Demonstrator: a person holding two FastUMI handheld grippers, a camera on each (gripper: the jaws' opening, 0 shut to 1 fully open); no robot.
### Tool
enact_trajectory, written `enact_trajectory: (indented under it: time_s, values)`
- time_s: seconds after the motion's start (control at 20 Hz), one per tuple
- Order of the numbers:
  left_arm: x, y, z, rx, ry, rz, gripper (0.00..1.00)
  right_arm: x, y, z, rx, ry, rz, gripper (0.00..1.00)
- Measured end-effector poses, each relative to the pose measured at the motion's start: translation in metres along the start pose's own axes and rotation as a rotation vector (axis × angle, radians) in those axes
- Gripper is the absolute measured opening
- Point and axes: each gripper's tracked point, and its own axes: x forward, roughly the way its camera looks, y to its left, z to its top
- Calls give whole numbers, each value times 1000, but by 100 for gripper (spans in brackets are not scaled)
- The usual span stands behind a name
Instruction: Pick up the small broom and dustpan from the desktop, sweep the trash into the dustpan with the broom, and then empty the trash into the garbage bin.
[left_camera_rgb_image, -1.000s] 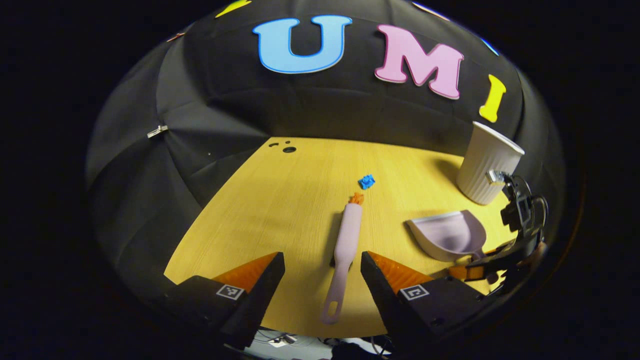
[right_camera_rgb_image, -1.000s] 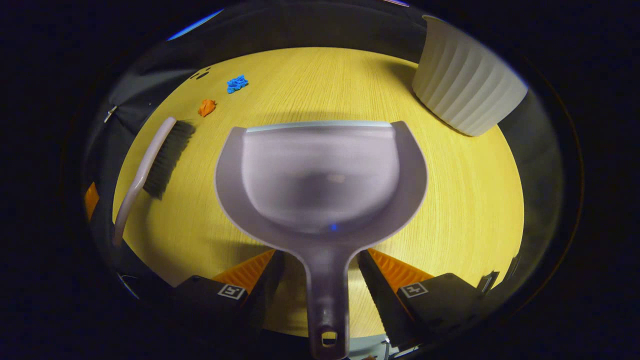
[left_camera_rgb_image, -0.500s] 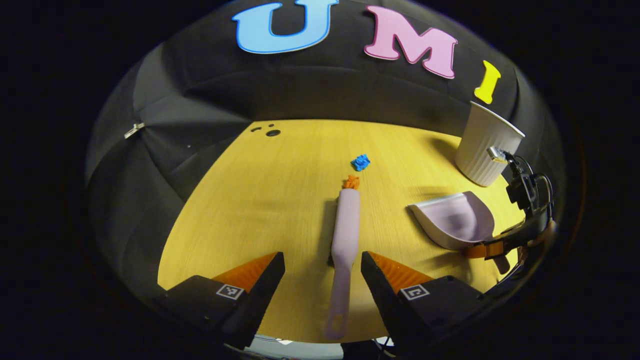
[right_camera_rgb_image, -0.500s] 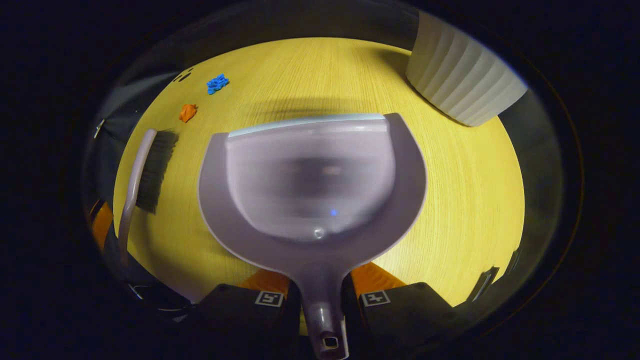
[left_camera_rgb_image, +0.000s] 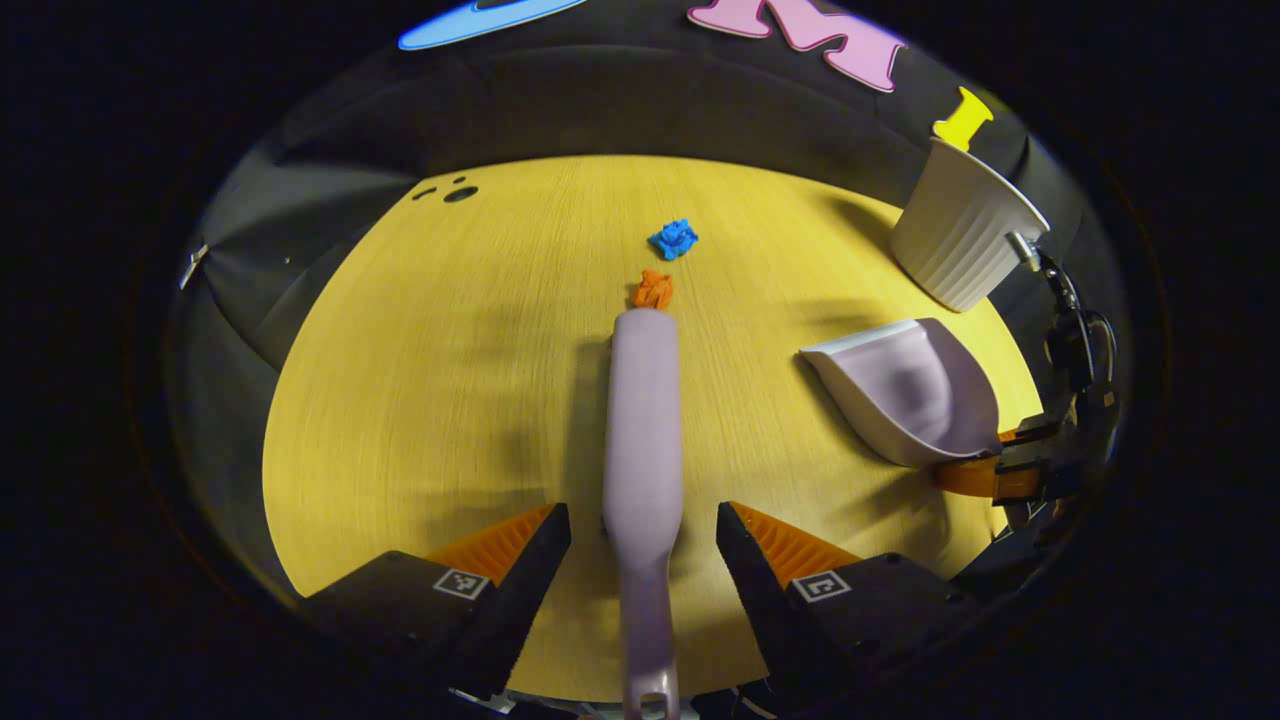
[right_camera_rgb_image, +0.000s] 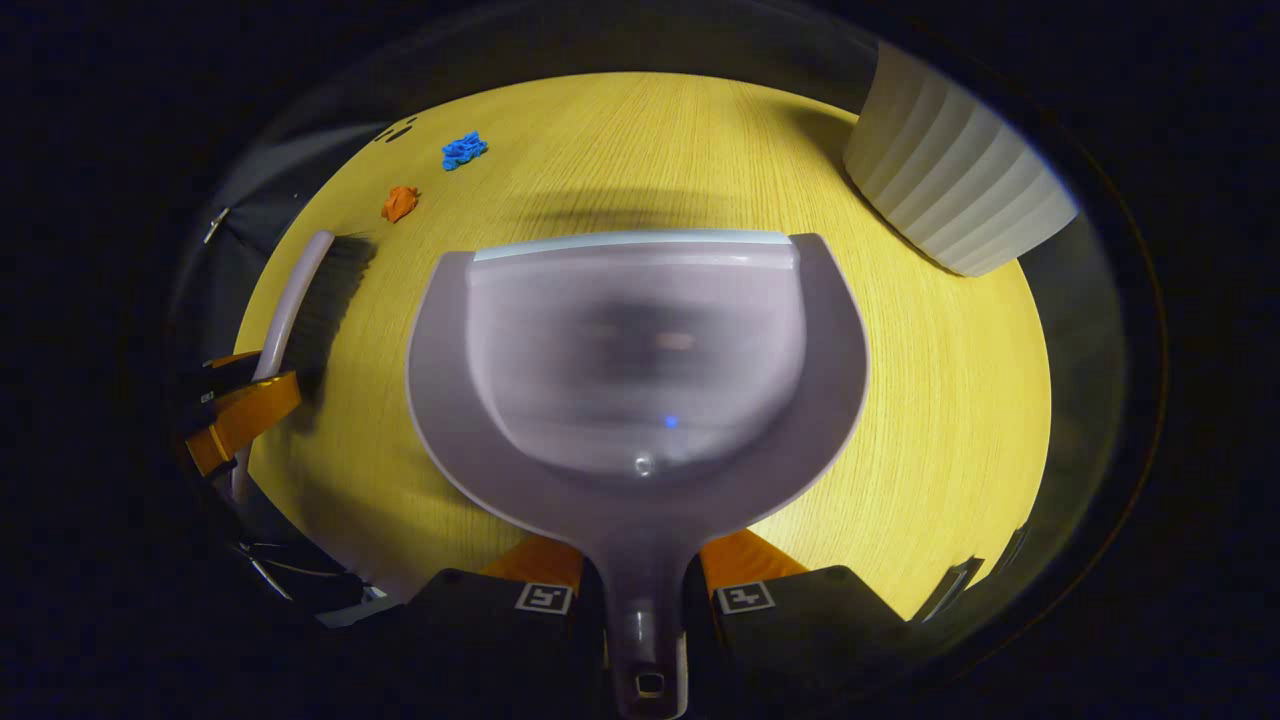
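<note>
A lilac broom (left_camera_rgb_image: 643, 430) lies on the yellow desktop (left_camera_rgb_image: 420, 380), bristles down. My left gripper (left_camera_rgb_image: 643, 522) is open, and its fingers straddle the broom's handle without pressing on it. Just past the broom's tip sit an orange scrap (left_camera_rgb_image: 653, 289) and a blue scrap (left_camera_rgb_image: 673, 238). My right gripper (right_camera_rgb_image: 640, 585) is shut on the handle of the lilac dustpan (right_camera_rgb_image: 636, 370). The dustpan (left_camera_rgb_image: 910, 390) looks tilted, its front lip low near the wood. The right gripper view has the broom (right_camera_rgb_image: 305, 295) and the left gripper (right_camera_rgb_image: 235, 412) at its left.
A white ribbed bin (left_camera_rgb_image: 962, 238) stands at the desk's far right, just beyond the dustpan; it also fills the upper right as the bin (right_camera_rgb_image: 955, 190). Dark cable holes (left_camera_rgb_image: 460, 192) sit at the far left corner. Black cloth walls surround the desk.
My left gripper advanced along the broom, so the handle now lies between its fingers. My right gripper closed on the dustpan handle and keeps its hold.
</note>
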Motion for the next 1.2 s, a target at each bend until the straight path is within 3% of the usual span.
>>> enact_trajectory:
  time_s: [0.15, 0.3, 0.45, 0.55, 0.65, 1.0, 1.2]
  values:
    - [11, -3, -5, -14, 55, -4, 88, 0, 0, 0, -7, -1, 4, 34]
    - [17, 0, -4, 67, 65, 31, 82, -1, -1, -1, -18, 0, 10, 37]
    - [20, -3, -6, 128, 69, 51, 66, -1, -1, -1, -32, -1, 16, 34]
    - [21, -3, -7, 118, 56, 54, 51, -2, -2, -1, -40, -2, 21, 37]
    - [20, -4, -4, 91, 38, 66, 43, -3, -3, -1, -51, -5, 26, 37]
    - [17, 5, 14, -40, -79, 85, 31, -13, -14, -7, -124, -66, 80, 37]
    - [15, 25, 39, -49, -105, 119, 30, -20, -23, -5, -207, -59, 102, 37]
